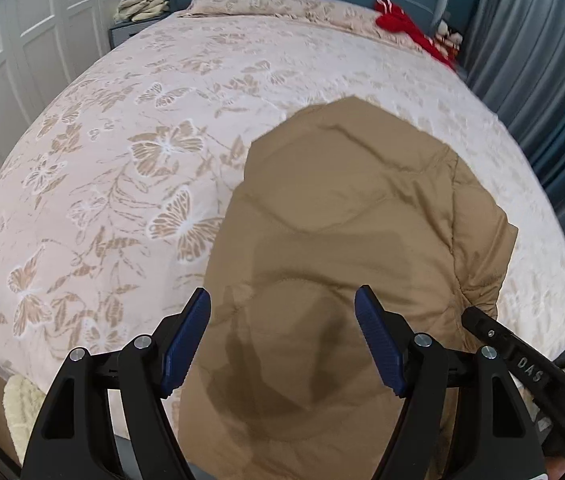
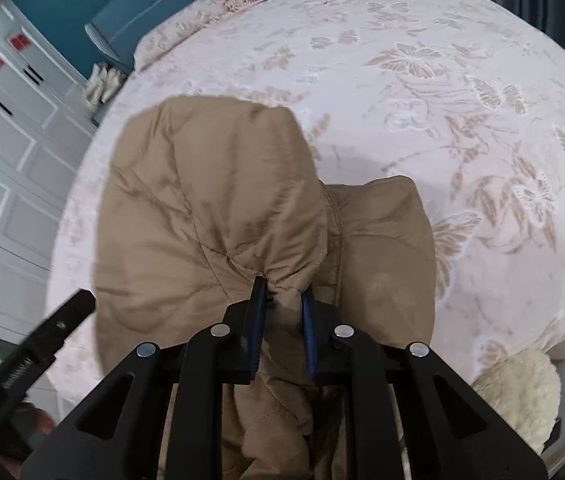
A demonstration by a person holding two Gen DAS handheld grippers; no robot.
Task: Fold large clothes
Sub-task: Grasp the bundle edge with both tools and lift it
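We see soft, even daylight, bright and without glare. On the tan jacket (image 1: 346, 208) lies a dark shadow under the left gripper (image 1: 282, 336). Both fisheye views bend strongly at the dark edges; the right one is slightly blurred.

One tan quilted padded jacket (image 1: 346, 208). One bed with a pale pink butterfly-print cover (image 1: 130, 128). One matching butterfly-print pillow (image 1: 250, 0) at the head. One red knitted garment (image 1: 402, 24) (bunched, so one as far as can be told). One cream fleecy item (image 2: 522, 392) at the bed's foot. Two black tongs: left tongs (image 1: 282, 304), right tongs (image 2: 282, 296).
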